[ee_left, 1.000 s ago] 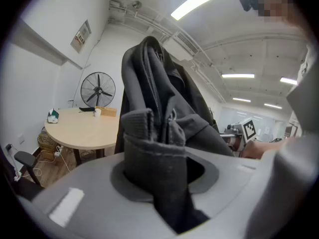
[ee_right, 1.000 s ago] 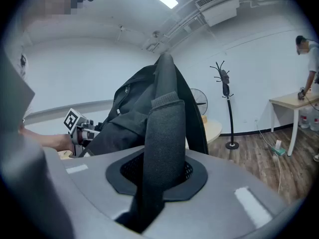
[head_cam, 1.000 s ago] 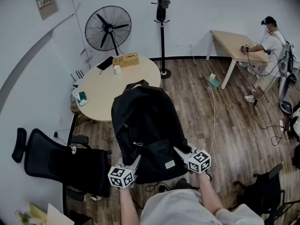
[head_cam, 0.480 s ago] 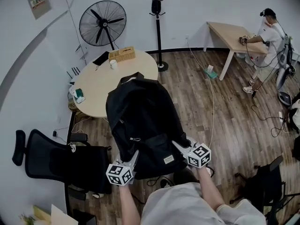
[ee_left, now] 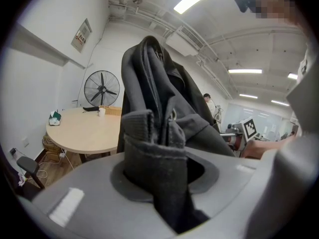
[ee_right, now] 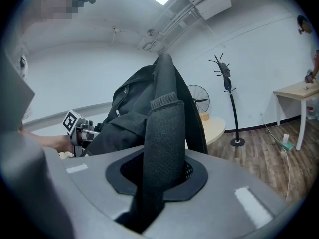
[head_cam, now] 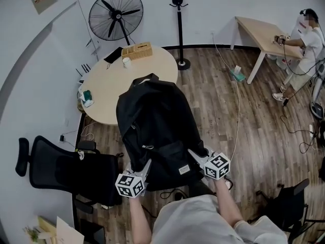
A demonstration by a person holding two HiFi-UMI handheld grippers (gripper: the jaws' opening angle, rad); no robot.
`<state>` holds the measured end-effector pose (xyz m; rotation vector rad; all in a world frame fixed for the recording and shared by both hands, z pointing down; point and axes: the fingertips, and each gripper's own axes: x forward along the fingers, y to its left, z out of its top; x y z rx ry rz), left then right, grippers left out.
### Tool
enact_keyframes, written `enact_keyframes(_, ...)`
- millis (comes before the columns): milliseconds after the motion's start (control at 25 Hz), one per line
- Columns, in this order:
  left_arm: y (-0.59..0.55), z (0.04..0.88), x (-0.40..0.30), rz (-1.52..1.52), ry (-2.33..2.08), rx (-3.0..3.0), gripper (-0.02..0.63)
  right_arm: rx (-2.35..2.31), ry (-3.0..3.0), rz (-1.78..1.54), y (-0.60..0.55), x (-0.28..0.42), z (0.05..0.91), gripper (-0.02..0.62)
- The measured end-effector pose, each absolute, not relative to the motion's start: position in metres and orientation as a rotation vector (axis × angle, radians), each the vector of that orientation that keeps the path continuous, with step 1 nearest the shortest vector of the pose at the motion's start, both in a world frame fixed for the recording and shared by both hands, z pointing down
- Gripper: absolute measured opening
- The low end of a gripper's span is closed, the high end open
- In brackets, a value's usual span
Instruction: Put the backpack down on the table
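Note:
A black backpack point(head_cam: 155, 131) hangs in the air between my two grippers, its top over the near edge of the round beige table point(head_cam: 104, 98). My left gripper point(head_cam: 144, 168) is shut on a thick fold of backpack fabric and strap point(ee_left: 154, 163) at the lower left. On the lower right, my right gripper point(head_cam: 195, 155) is shut on a padded shoulder strap point(ee_right: 162, 143). The left gripper view has the backpack point(ee_left: 159, 83) towering ahead with the table point(ee_left: 82, 131) to its left. The right gripper view has the backpack point(ee_right: 134, 108) ahead and the left gripper's marker cube point(ee_right: 72, 122) beyond.
On the table stand a wicker box point(head_cam: 137, 50), a white mug point(head_cam: 126, 62) and a small green and white item point(head_cam: 87, 97). A black office chair point(head_cam: 66, 169) is at the left. A fan point(head_cam: 116, 15), a coat stand point(head_cam: 180, 24), floor cables and a person at a far desk point(head_cam: 307, 39) lie beyond.
Both grippers have carried the backpack a little further toward the round table, so its top reaches further over the table's edge. The grips on the straps are unchanged.

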<state>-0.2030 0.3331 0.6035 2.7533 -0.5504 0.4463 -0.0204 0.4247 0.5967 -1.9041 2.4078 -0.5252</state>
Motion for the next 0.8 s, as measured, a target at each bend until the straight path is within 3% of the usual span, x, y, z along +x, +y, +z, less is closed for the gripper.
enact_keyframes(520,0.227,0.586,-0.107,0.499,-0.696,2.694,0.178,-1.714,2.501,-0.546,0.296,0.087,0.587,0.071)
enact_keyframes(800,0.182,0.577,-0.089,0.499,-0.797,2.667,0.178,-1.627,2.559,-0.535,0.236,0.11,0.58,0.071)
